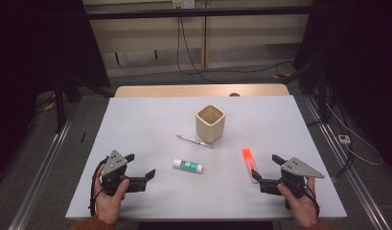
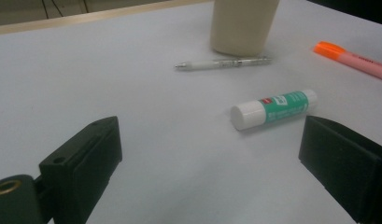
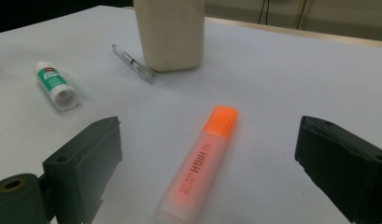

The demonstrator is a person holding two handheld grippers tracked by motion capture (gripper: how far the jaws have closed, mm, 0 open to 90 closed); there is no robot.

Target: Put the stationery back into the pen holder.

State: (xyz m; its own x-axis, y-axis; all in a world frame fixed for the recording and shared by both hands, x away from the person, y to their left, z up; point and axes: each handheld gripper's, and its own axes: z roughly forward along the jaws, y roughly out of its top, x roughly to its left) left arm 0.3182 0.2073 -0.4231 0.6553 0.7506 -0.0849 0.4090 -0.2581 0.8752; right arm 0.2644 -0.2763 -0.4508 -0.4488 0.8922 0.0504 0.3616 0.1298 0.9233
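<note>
On the near left I have the left hand-held gripper point(image 1: 142, 165) resting low over the table point(image 1: 150, 120), its jaws spread wide with nothing between them. Just to its right and a little farther out lies the glue stick point(image 1: 187, 166), flat on the table, white cap toward the gripper; in the left gripper view the glue stick point(image 2: 272, 108) sits ahead of the right-hand jaw, close but apart from it. Farther back, near the middle, a pen point(image 1: 195, 141) lies flat, its far end right against the foot of the cup point(image 1: 210, 123), which stands upright. To the right of that I see the highlighter point(image 1: 249, 163), orange cap pointing away from me. Its near end lies between the wide-open jaws of the right hand-held gripper point(image 1: 267, 168); in the right gripper view the highlighter point(image 3: 200, 163) runs up the middle of the gap, touching neither jaw.
</note>
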